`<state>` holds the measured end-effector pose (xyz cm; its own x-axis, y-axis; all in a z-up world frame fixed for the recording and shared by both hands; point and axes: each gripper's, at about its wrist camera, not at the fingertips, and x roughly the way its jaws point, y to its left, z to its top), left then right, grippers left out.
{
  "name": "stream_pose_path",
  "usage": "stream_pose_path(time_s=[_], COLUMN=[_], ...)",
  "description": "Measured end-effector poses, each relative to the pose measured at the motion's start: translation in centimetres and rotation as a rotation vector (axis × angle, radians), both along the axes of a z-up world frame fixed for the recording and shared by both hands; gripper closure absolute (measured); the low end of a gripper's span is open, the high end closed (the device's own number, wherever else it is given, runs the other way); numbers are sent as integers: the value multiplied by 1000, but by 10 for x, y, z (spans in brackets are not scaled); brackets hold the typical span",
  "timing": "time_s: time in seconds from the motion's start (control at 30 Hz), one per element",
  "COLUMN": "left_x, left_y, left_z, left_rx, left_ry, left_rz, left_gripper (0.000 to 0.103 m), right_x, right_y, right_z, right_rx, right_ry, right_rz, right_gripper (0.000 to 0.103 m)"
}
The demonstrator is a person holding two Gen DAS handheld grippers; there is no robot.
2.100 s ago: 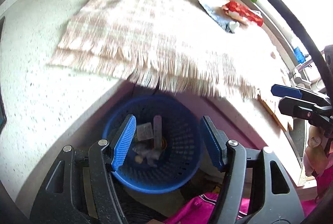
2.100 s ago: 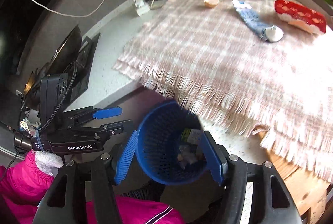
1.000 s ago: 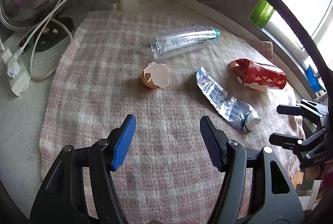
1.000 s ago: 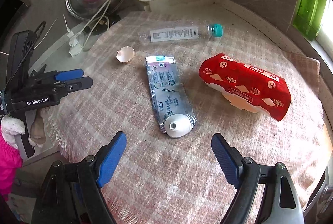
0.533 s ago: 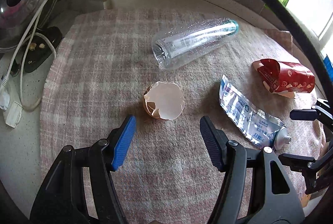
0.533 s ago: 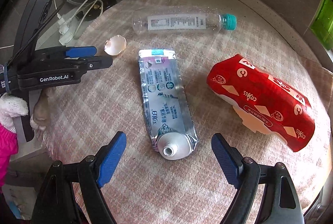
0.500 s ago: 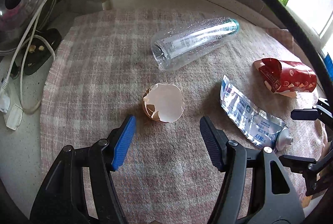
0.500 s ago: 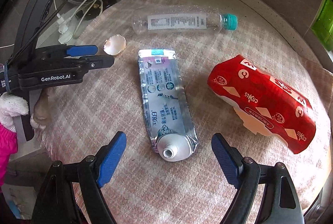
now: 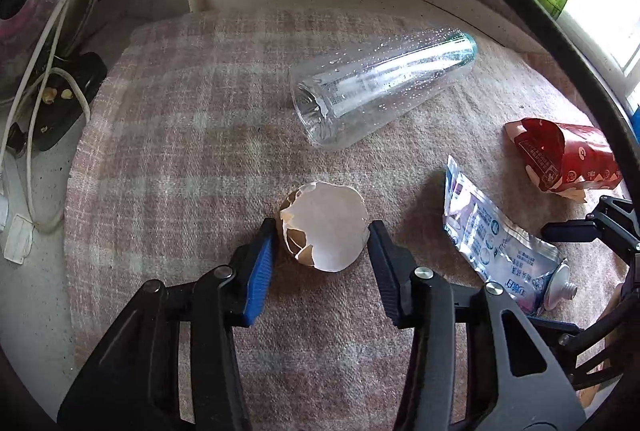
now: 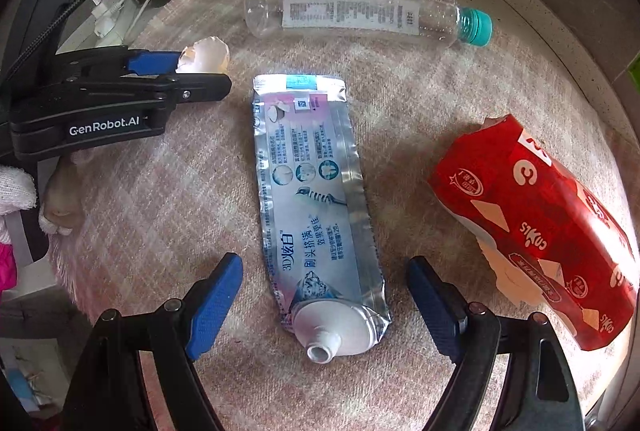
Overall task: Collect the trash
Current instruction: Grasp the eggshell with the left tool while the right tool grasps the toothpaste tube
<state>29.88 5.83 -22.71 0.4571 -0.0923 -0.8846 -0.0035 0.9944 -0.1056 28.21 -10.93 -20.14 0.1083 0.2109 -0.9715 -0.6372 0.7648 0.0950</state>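
Left wrist view: I have the left gripper [image 9: 322,237] narrowed around the broken brown-and-white eggshell [image 9: 325,227] on the pink checked cloth [image 9: 180,135], a pad at either flank so it won't crush; whether both pads touch, I cannot tell. The clear plastic bottle [image 9: 380,87] lies at one o'clock.

Right wrist view: my right gripper [image 10: 324,295] gapes wide, straddling the flattened silver toothpaste tube [image 10: 316,199], cap end nearest. Only here do the bottle's label and the crumpled red carton's [image 10: 536,227] full length at three o'clock show.

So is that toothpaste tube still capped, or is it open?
Open. The toothpaste tube lies flat on the checked cloth, and its white nozzle shows a bare round hole with no cap on it.
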Motion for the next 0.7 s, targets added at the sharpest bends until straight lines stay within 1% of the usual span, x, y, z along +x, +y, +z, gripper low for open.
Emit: stream_pose_path(time_s=[0.1, 0.13, 0.2, 0.27, 0.33, 0.4, 0.43, 0.47, 0.5, 0.63, 0.7], left_x=[0, 0, 0, 2, 2, 1, 0, -1, -2, -6, -7], left_y=[3, 3, 4, 5, 5, 5, 5, 4, 2, -2, -3], left_z=[-1, -1, -1, -1, 0, 2, 3, 5, 5, 8, 10], left_rx=[-6, -6, -5, -9, -18, -24, -31, -35, -36, -23, -28], left_ry=[-7, -9, -11, -14, -18, -26, -31, -34, -35, -40, -43], left_rz=[1, 0, 1, 3, 4, 7, 8, 7, 3, -2, 0], left_gripper=[56, 56, 56, 57, 57, 57, 57, 57, 57, 57, 57], right_x=[0, -1, 0, 1, 3, 6, 8, 9, 13, 19, 18], right_y=[3, 4, 8, 8, 7, 1, -3, -7, -11, -18, -21], right_z=[0, -1, 0, 2, 4, 10, 14, 18, 20, 18, 18], right_rx=[-17, -31, -65, -63, -52, -26, -10, 8, 22, 66, 112], right_ry=[4, -1, -13, -5, 11, 15, 15, 18, 26, 77, 105], right_rz=[16, 23, 42, 52, 46, 25, 7, -10, -20, -48, -69], right_gripper=[17, 21, 33, 42, 47, 61, 67, 77, 81, 81, 81])
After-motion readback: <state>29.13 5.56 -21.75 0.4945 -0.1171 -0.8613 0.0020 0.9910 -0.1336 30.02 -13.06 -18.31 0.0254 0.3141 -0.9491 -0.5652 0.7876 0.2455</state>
